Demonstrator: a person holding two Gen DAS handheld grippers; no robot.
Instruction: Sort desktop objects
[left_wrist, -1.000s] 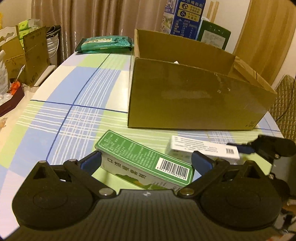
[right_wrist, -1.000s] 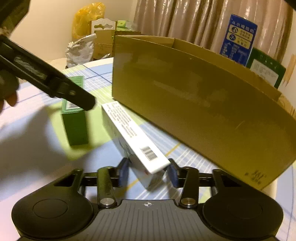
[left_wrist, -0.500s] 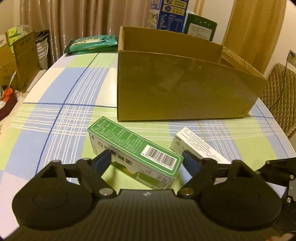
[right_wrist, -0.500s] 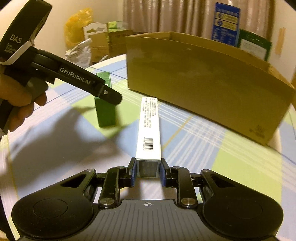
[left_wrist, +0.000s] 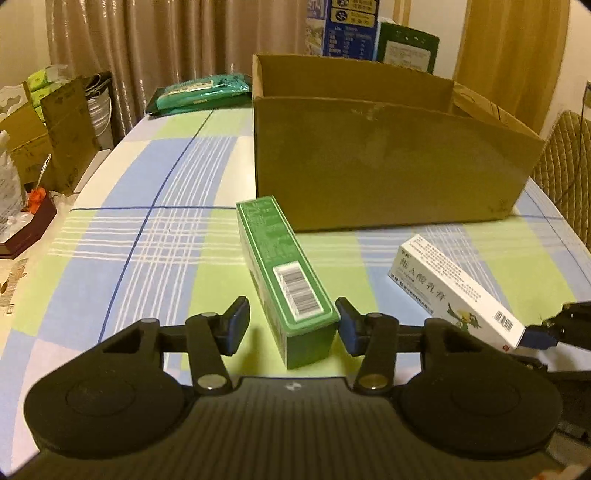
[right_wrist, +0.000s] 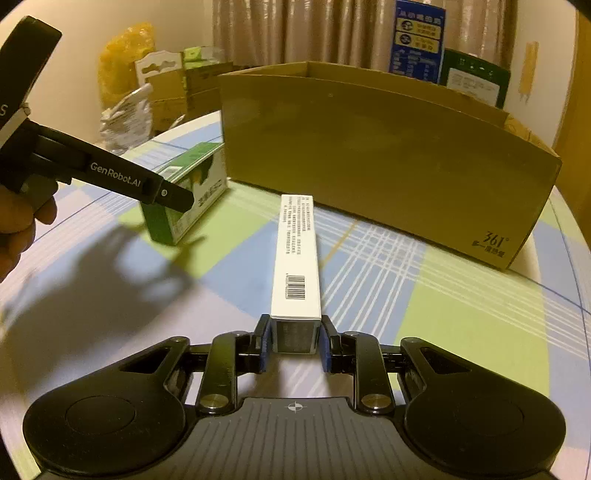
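A green box lies lengthwise on the checked tablecloth, its near end between the jaws of my left gripper. Those jaws are closing: the right pad touches the box, while a gap remains at the left pad. My right gripper is shut on the near end of a long white box, which points toward the open cardboard box. In the left wrist view the white box sits to the right of the green one, in front of the cardboard box. The right wrist view shows the green box at the left.
A green wipes pack lies at the table's far side. A blue carton and a dark green box stand behind the cardboard box. Stacked cartons crowd the left; a chair stands at the right. A person's hand holds the left gripper.
The left jaws have narrowed around the green box, which now lies lengthwise between them. The right gripper closed on the white box's end and lined up with it.
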